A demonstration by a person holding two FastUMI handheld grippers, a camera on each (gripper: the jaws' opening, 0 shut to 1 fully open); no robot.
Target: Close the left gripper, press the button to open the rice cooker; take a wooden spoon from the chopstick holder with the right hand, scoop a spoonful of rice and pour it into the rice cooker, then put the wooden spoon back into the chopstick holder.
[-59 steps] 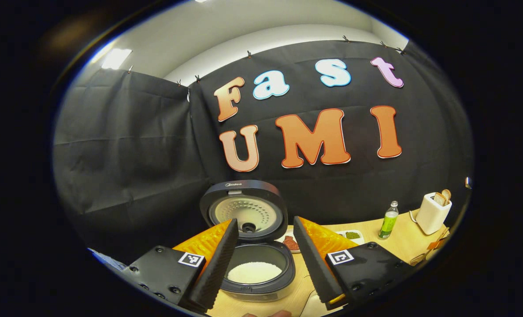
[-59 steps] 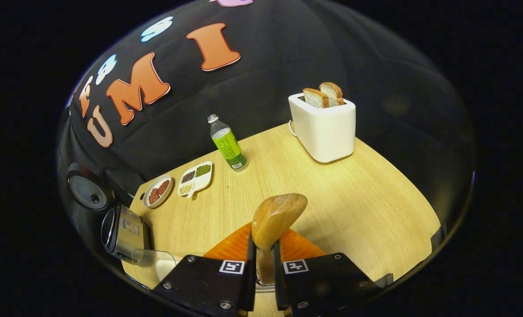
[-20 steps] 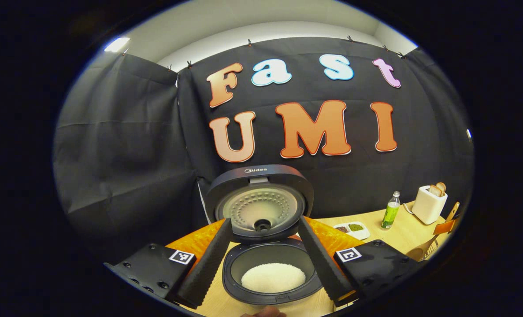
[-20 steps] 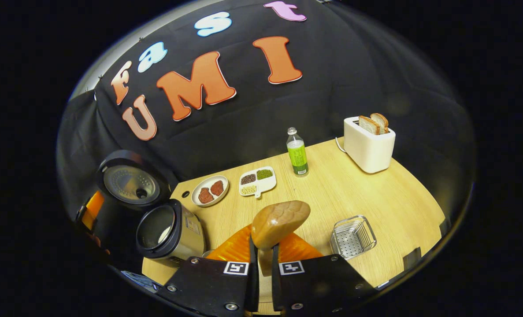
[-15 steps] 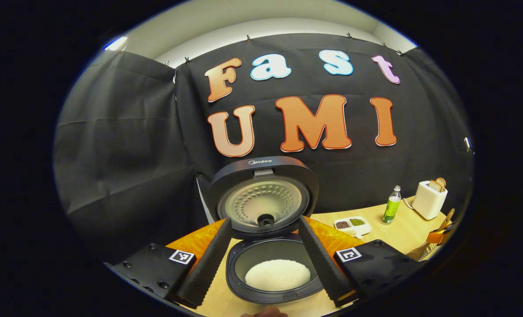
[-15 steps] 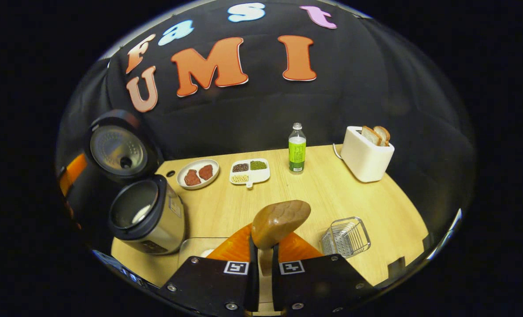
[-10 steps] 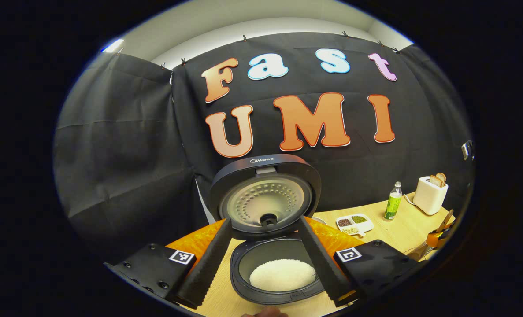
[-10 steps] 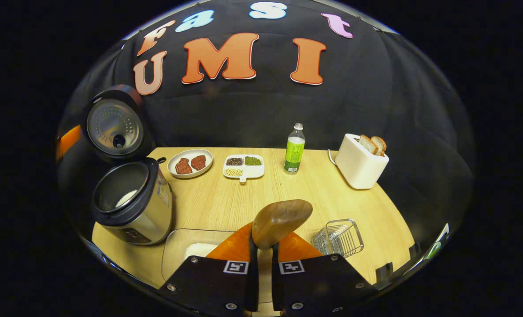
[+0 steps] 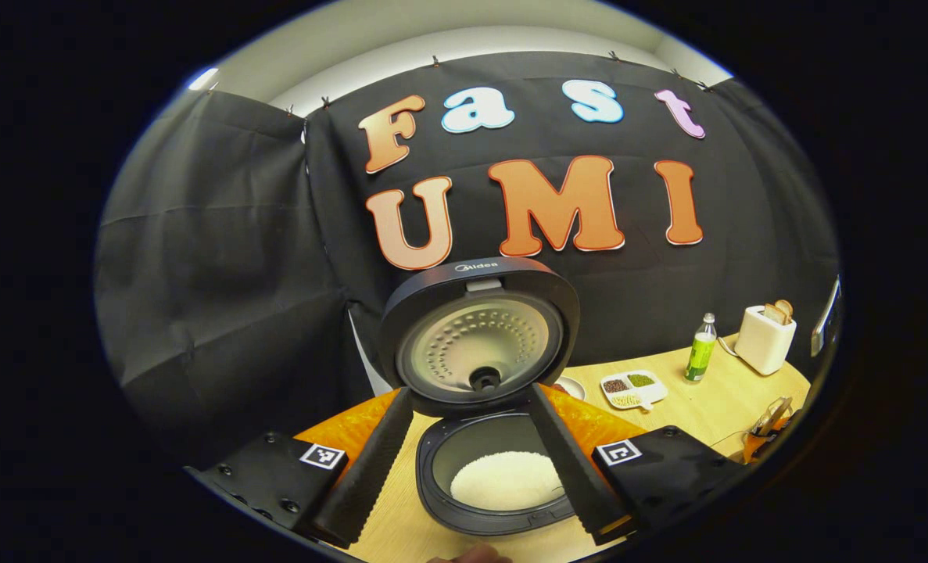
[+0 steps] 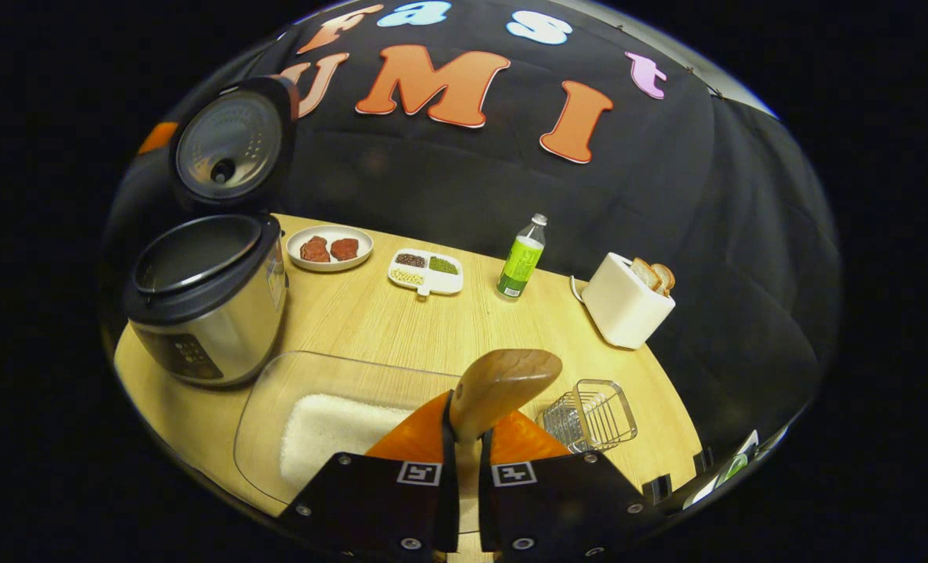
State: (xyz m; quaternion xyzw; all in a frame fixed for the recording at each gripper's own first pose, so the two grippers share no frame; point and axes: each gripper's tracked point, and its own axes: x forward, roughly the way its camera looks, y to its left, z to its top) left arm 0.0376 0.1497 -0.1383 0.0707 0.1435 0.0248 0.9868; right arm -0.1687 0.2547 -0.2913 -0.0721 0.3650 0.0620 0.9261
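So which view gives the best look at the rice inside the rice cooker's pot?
The left gripper view: it looks straight down into the open rice cooker, showing the white rice heaped at the bottom. The right gripper view shows the cooker from the side, and its rim hides the rice.

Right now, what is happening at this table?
A person works with two handheld grippers. The right gripper is shut on a wooden spoon, held above a clear tray of rice. The rice cooker stands open with its lid up, and there is rice in its pot. The left gripper is open in front of the cooker. The wire chopstick holder stands beside the tray.
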